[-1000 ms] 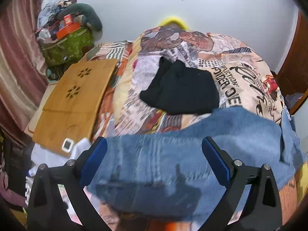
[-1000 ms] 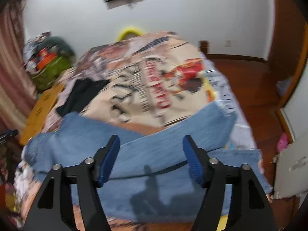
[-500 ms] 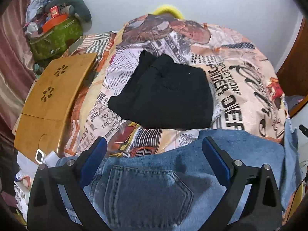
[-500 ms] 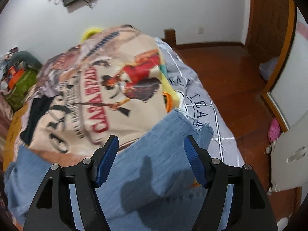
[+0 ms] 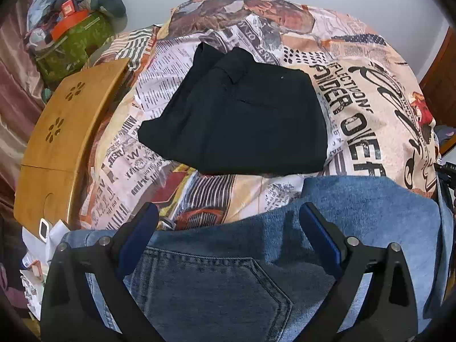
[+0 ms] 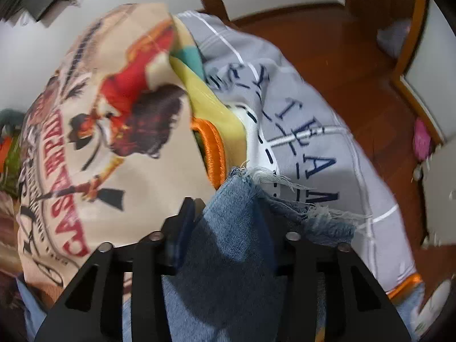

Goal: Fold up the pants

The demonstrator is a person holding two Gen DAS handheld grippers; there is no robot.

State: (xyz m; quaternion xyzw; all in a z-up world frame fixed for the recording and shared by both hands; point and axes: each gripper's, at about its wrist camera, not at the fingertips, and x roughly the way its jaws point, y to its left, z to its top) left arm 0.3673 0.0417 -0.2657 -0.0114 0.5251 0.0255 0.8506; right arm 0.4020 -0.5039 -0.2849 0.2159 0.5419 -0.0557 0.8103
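Blue jeans [image 5: 356, 222] lie across the near edge of the bed, back pocket up, under my left gripper [image 5: 228, 228], which is open and hovers over the waist end. In the right wrist view my right gripper [image 6: 230, 213] is shut on the frayed hem of a jeans leg [image 6: 236, 199], which bunches up between the fingers. A folded black garment [image 5: 245, 119] lies on the printed bedspread [image 5: 370, 108] beyond the jeans.
A wooden lap tray [image 5: 62, 131] lies at the bed's left, with a green bag [image 5: 74, 40] and clutter behind it. A grey sheet [image 6: 313, 131] hangs off the bed's right edge above the wooden floor [image 6: 356, 57].
My right gripper has moved to the leg's end and closed on the frayed hem. My left gripper has come lower and closer over the waist, still open.
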